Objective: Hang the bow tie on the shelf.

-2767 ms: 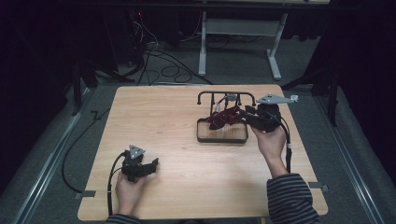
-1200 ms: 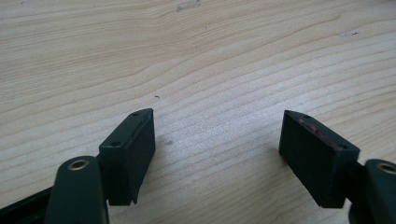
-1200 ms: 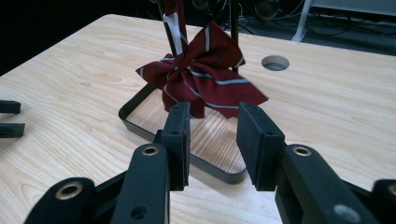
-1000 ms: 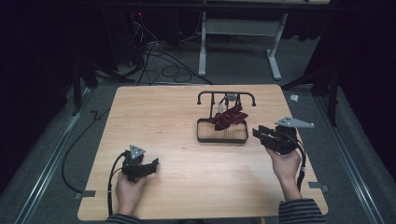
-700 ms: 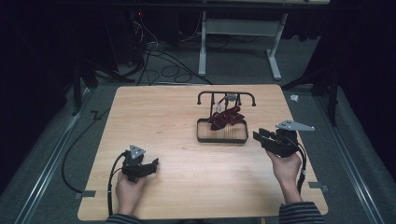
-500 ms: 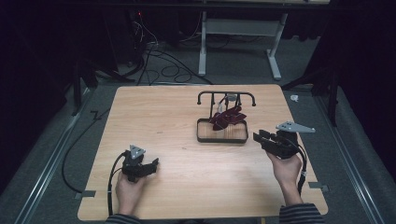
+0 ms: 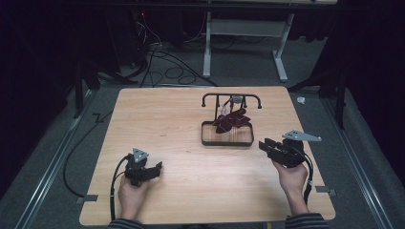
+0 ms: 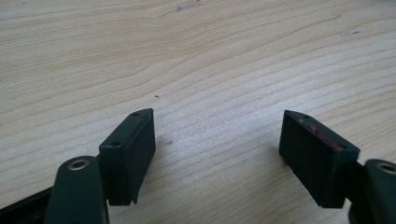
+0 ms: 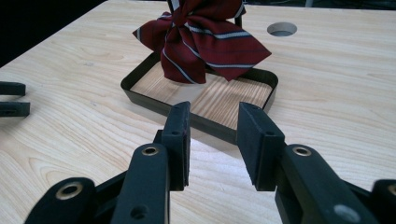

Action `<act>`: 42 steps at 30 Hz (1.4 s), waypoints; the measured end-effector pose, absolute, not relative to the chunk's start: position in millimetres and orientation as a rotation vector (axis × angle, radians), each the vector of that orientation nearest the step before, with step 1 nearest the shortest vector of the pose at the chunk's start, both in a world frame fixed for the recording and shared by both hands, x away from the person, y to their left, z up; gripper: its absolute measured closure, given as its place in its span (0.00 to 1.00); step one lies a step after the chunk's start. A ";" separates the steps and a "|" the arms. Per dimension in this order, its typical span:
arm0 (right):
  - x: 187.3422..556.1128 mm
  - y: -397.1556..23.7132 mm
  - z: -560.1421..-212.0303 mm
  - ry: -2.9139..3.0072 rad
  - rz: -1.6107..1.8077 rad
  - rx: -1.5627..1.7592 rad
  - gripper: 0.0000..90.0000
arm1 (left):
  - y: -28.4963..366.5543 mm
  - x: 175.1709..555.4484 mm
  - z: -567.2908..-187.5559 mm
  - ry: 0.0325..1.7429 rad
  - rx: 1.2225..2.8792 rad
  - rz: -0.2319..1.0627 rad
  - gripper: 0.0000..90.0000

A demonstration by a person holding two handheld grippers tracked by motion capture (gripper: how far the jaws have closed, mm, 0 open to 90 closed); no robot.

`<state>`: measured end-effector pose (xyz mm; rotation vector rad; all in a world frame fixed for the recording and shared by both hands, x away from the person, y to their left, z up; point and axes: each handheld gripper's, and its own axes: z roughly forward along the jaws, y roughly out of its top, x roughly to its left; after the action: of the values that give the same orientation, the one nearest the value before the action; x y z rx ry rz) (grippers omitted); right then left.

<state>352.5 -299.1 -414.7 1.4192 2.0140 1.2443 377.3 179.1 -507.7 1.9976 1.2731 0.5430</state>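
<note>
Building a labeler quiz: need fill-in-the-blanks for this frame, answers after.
1. The striped cloth hanging over the black tray is mainly ____ in colour.
2. The left claw sits over bare wood with its jaws ____.
3. The right claw points toward the ____.
4. The tray's floor looks like ____.

Missing words: red; open; tray; wood

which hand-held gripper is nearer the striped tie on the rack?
Right. The right hand-held gripper sits just right of the tray under the tie; the left hand-held gripper rests far off near the table's front-left.
</note>
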 end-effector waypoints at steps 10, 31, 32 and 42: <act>349.1 -299.7 -426.3 2.023 1.249 1.440 0.74 | 179.0 377.3 -507.7 1.273 1.997 0.544 0.31; 347.1 -297.7 -440.2 2.039 1.260 1.465 0.74 | 179.0 377.3 -507.7 1.273 1.997 0.545 0.31; 346.9 -296.9 -441.4 2.041 1.260 1.472 0.74 | 179.0 377.3 -507.7 1.273 1.997 0.544 0.31; 346.4 -293.5 -451.1 2.064 1.253 1.486 0.74 | 179.0 377.2 -507.7 1.273 1.998 0.544 0.31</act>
<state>346.4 -293.5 -451.1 1.4861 2.0644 1.2535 377.2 179.0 -507.7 1.9976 1.2731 0.5444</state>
